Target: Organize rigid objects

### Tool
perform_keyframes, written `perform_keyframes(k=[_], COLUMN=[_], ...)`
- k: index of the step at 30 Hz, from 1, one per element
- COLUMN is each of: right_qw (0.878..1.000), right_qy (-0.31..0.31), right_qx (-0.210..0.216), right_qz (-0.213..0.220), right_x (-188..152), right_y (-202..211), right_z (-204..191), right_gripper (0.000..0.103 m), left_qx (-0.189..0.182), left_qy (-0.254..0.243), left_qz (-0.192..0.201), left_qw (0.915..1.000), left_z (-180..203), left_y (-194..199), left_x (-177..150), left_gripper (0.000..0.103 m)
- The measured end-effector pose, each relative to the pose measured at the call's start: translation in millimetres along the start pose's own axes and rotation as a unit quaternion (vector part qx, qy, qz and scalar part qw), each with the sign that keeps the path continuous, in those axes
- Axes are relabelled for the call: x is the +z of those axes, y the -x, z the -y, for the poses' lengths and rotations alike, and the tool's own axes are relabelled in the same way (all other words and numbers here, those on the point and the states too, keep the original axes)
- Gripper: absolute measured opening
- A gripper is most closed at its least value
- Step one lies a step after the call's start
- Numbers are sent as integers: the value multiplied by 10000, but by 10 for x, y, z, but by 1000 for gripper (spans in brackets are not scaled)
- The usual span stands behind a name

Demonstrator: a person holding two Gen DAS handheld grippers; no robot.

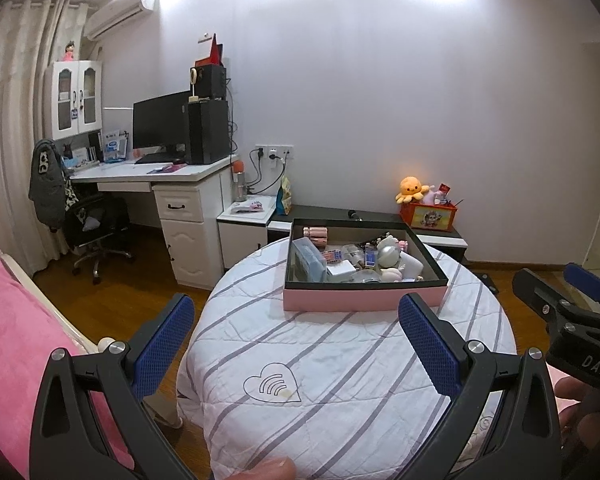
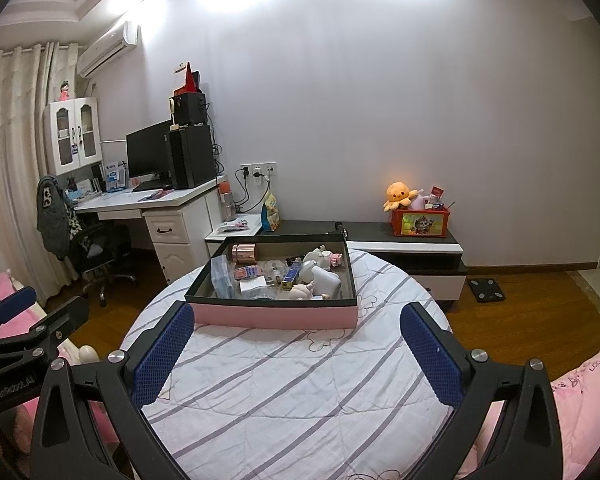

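Left tongs [image 1: 296,344] and right tongs [image 2: 296,354], nearest the lens: both spread wide, holding nothing, poised over the near edge of the round bench [image 1: 340,364]; bench: striped quilted cover, otherwise bare; pink box [image 1: 364,298]: toward the far edge, open-topped; rigid objects [image 1: 360,260]: all gathered inside it, loosely heaped, none outside; progress: fits either a finished gathering or a jumble awaiting sorting.

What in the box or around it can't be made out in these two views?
- Small items in the pink box: too small and jumbled to name, both views.
- Box floor at the front: hidden by its near wall, both views.
- Right gripper: cut off by the left view's edge.
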State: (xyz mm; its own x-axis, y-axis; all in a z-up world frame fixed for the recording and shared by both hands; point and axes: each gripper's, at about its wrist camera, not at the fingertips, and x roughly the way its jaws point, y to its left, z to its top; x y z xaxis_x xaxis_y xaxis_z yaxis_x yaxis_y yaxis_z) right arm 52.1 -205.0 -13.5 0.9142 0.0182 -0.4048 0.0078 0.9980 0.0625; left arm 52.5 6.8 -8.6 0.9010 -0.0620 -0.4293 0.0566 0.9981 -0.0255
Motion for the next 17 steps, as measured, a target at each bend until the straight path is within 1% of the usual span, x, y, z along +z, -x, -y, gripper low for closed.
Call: perform_keyframes(k=[10, 14, 17], right_qw=[10000, 9999, 9999], right_qy=[75, 81, 76], right_qx=[-26, -60, -68], right_qz=[1, -17, -36], right_x=[27, 23, 18], right_y=[5, -3, -8], right_z=[-38, -38, -34], right_gripper=[103, 103, 103], left_qx=[-34, -166, -155], left_qy=[40, 151, 126], left_qz=[41, 123, 152], left_qw=[10000, 9997, 9997], left_z=[-23, -41, -26], left_y=[23, 48, 47], left_x=[14, 31, 49], left_gripper=[103, 103, 103])
